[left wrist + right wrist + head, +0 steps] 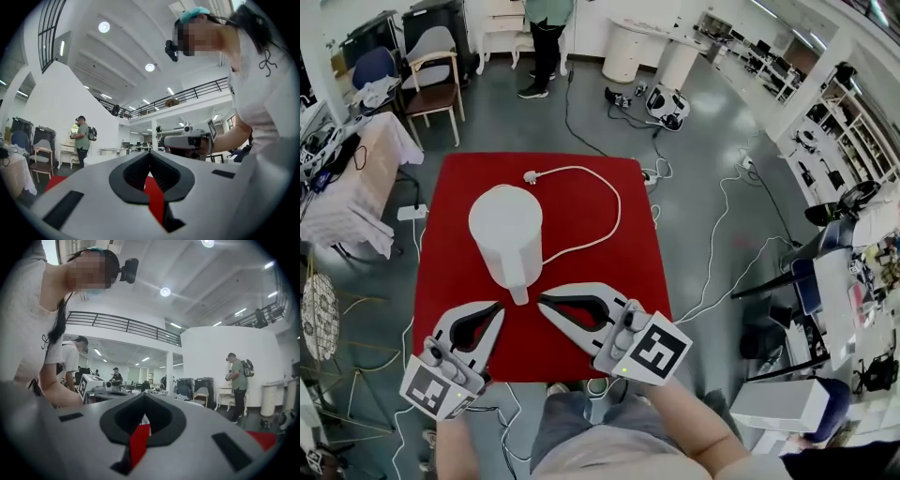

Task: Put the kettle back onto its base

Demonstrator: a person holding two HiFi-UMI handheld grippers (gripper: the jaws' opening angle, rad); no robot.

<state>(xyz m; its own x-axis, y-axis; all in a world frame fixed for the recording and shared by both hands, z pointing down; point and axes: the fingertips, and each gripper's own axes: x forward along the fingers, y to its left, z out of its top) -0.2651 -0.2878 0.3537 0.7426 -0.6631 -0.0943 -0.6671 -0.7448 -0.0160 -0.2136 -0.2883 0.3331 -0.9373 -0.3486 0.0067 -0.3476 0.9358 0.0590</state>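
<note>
left gripper (495,309) at 7 o'clock, jaws together, empty, right gripper (544,302) at 5 o'clock, jaws together, empty, red table (455,197) beneath, white kettle (506,234) upright just beyond at 12 o'clock, white cord (620,214) looping toward 1 o'clock, plug (530,176) near far edge

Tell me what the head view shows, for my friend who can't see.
A white kettle stands on a red table, its white cord looping to a loose plug. Nearer the person, the left claw and right claw are both shut and empty, tips pointing at the kettle.
</note>
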